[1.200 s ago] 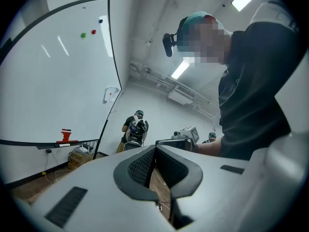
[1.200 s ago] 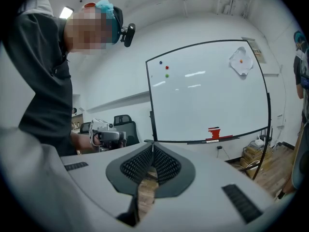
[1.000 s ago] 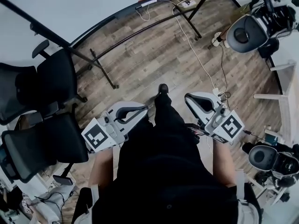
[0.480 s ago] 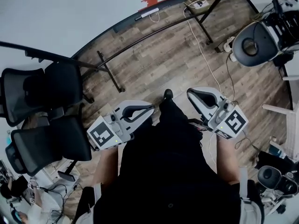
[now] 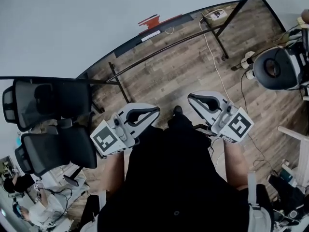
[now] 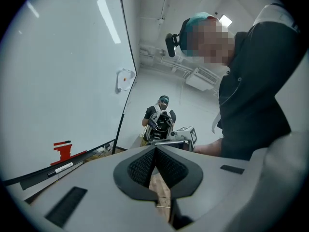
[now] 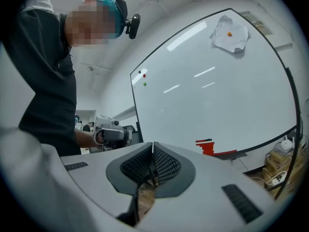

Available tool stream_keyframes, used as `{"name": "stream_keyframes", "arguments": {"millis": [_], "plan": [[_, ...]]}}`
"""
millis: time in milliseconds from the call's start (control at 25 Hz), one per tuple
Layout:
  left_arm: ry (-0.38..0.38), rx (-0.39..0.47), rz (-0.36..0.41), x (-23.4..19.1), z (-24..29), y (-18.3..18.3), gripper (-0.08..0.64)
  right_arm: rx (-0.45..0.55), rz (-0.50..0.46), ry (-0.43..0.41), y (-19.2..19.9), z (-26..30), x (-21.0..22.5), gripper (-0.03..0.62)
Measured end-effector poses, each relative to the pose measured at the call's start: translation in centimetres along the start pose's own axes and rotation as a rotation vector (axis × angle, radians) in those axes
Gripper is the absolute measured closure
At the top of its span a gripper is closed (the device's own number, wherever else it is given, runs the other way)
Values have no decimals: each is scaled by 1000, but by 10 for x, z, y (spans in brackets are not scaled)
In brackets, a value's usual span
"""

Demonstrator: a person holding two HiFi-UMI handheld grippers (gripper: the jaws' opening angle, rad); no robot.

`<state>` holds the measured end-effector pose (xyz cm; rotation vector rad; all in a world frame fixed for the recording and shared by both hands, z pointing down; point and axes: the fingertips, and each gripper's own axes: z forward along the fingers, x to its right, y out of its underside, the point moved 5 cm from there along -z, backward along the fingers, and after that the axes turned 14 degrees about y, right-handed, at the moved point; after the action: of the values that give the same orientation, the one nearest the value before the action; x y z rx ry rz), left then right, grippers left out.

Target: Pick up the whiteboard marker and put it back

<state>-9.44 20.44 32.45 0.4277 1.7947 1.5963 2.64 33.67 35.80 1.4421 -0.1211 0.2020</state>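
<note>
The whiteboard marker (image 5: 150, 34), white with dark ends, lies on the board's tray (image 5: 130, 46) at the top of the head view, and the marker (image 6: 61, 168) also shows low left in the left gripper view. A red item (image 5: 153, 21) sits just above it on the board. Both grippers are held at waist height, well short of the tray. My left gripper (image 5: 156, 111) is shut with nothing in it, its jaws meeting tip to tip (image 6: 155, 151). The right gripper (image 5: 190, 96) is also shut and empty (image 7: 152, 151).
The whiteboard (image 7: 217, 95) stands on a black frame (image 5: 118, 81) over wood flooring. Black office chairs (image 5: 53, 103) crowd the left. A white cable (image 5: 217, 71) trails across the floor, with another chair (image 5: 277, 69) at right. A person (image 6: 159, 120) stands beyond the board.
The view has advanced toward the whiteboard, so the tray and marker sit lower and nearer. Both grippers stay shut and in about the same place before the body.
</note>
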Motion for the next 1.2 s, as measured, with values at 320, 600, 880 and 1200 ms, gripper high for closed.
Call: {"name": "stream_keyframes", "arguments": {"millis": [320, 600, 880, 1200], "plan": [[-61, -16, 7, -25, 6, -13, 548, 14, 32, -43, 7, 16, 34, 572], [-102, 61, 25, -59, -22, -15, 548, -23, 14, -64, 14, 47, 34, 572], [-20, 106, 20, -114, -32, -26, 548, 2, -7, -81, -18, 109, 48, 572], [5, 112, 74, -170, -52, -52, 548, 22, -101, -79, -59, 179, 65, 571]]}}
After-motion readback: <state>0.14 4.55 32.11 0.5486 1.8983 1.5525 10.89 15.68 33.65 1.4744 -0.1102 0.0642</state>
